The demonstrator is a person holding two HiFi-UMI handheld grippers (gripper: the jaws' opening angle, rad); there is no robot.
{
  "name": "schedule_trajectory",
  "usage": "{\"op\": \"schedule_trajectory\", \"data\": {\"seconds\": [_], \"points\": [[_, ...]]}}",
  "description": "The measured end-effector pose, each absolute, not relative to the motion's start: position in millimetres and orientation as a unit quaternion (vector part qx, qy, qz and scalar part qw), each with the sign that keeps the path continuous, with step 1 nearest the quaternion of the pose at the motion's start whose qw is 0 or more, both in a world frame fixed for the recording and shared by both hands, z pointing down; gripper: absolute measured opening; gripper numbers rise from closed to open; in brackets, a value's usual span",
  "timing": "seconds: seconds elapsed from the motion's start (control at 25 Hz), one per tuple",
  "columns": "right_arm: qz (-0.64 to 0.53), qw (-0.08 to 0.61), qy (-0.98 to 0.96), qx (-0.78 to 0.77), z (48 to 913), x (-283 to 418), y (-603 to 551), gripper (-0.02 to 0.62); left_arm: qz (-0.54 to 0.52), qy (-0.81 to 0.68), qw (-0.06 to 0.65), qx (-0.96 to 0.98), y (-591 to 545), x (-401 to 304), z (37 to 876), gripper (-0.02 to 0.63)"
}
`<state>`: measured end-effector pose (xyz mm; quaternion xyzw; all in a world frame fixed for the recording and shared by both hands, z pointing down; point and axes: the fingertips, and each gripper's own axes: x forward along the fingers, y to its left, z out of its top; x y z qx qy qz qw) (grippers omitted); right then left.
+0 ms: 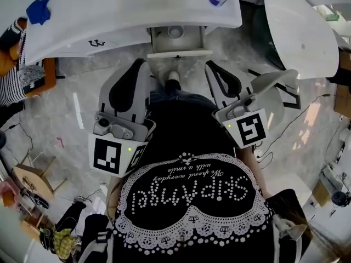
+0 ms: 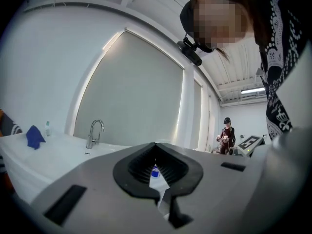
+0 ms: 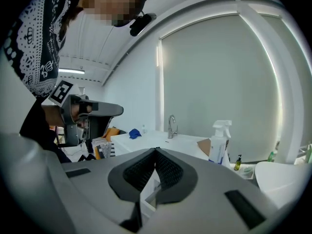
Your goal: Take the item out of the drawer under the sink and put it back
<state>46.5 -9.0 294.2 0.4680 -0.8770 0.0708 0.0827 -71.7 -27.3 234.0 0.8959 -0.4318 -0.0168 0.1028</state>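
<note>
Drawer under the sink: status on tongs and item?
Left tongs shut, empty; right tongs shut, empty. Drawer open, round white item inside, untouched. Nothing seen blocking the reach.

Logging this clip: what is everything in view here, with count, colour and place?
Sink counter: one, white, top of the head view
Faucet: one, chrome, on the counter
Cloth: one, blue, counter's left end
Spray bottle: one, white with blue label, counter's right end
Drawer: one, white, pulled open below the counter
Round item: one, white, inside the drawer
Bystander: one, dark clothes, far background
Left gripper: one, grey, jaws together, empty
Right gripper: one, grey, jaws together, empty
</note>
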Motion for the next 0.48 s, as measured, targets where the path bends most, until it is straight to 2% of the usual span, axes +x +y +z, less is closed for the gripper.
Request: {"op": "schedule_trajectory", "data": {"seconds": [0.48], "points": [[0.068,0.082,-0.878,0.467,293,38,-19,0.018,-0.022,-0.418,0.113,0.901,-38,-68,233,0.003]]}}
